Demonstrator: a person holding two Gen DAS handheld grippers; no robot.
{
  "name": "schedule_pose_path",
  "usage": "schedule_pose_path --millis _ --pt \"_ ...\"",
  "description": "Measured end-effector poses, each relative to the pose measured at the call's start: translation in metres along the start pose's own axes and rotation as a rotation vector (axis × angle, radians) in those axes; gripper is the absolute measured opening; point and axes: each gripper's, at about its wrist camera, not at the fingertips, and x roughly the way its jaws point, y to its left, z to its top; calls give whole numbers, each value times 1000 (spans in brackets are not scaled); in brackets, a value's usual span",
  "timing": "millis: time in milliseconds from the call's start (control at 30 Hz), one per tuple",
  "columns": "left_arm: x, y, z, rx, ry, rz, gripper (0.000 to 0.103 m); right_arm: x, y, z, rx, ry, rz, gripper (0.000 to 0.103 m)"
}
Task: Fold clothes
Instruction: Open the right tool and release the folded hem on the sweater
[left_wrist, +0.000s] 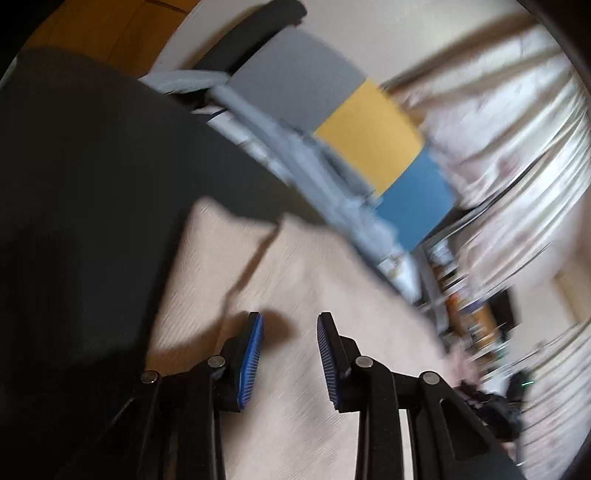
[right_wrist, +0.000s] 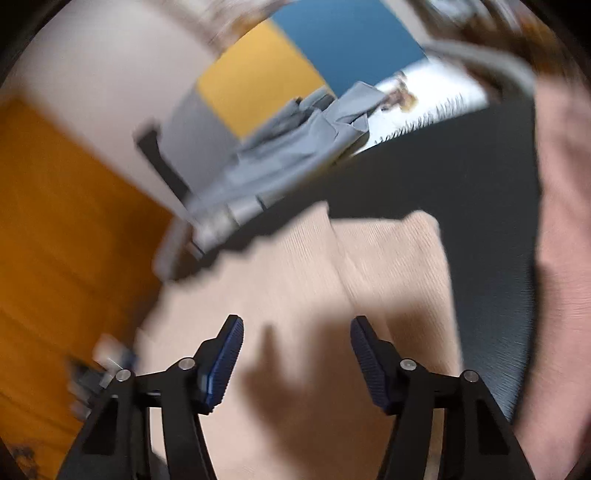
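Note:
A pale pink ribbed garment (left_wrist: 295, 280) lies flat on a dark grey surface (left_wrist: 92, 177), with a fold line running down it. My left gripper (left_wrist: 290, 321) hovers over the garment, open, with nothing between its blue pads. In the right wrist view the same garment (right_wrist: 295, 280) spreads below my right gripper (right_wrist: 297, 325), which is also open and empty, its shadow falling on the cloth. Both views are motion-blurred.
A crumpled grey garment (right_wrist: 288, 155) lies at the far edge of the dark surface (right_wrist: 480, 184). Behind stand grey, yellow (left_wrist: 369, 136) and blue panels. An orange wooden floor (right_wrist: 55, 240) shows at left. A person's pink sleeve (right_wrist: 565, 240) fills the right edge.

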Motion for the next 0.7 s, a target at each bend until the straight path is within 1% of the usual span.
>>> schedule_pose_path --millis 67,100,133,200,267,400,433,467,500,600,633,667,700 --pt "-17 9 -13 0 -17 20 27 -10 -5 -15 -12 -5 -32 62" --pt "-26 14 -19 -21 -23 25 27 -15 -8 -22 -18 -7 -48 62" --pt "-32 18 -25 -42 -23 14 27 -20 -11 -30 -24 -9 -64 62" --pt "-44 24 -36 -53 -21 -9 27 -30 -16 -44 -37 -14 -96 62" --pt "-55 26 -47 -31 -18 -24 27 -40 -21 -59 -49 -18 -128 62" --pt "-66 29 -66 0 -7 -60 29 -59 -32 -89 -73 -27 -192 62" --pt "-68 31 -71 6 -7 -70 29 -63 -35 -93 -70 -29 -192 61" --pt "-70 32 -74 8 -8 -78 29 -65 -39 -95 -59 -31 -178 59" --pt "-71 34 -74 3 -10 -84 29 -67 -43 -96 -48 -33 -164 54" --pt "-67 38 -72 -33 -8 -114 29 -73 -48 -99 -29 -29 -140 51" --pt "-65 38 -71 -36 -5 -117 29 -70 -49 -99 -32 -17 -134 48" --pt "-62 35 -70 -26 4 -108 28 -67 -50 -99 -34 -5 -128 43" --pt "-60 32 -68 -5 23 -85 25 -65 -50 -98 -42 8 -125 29"
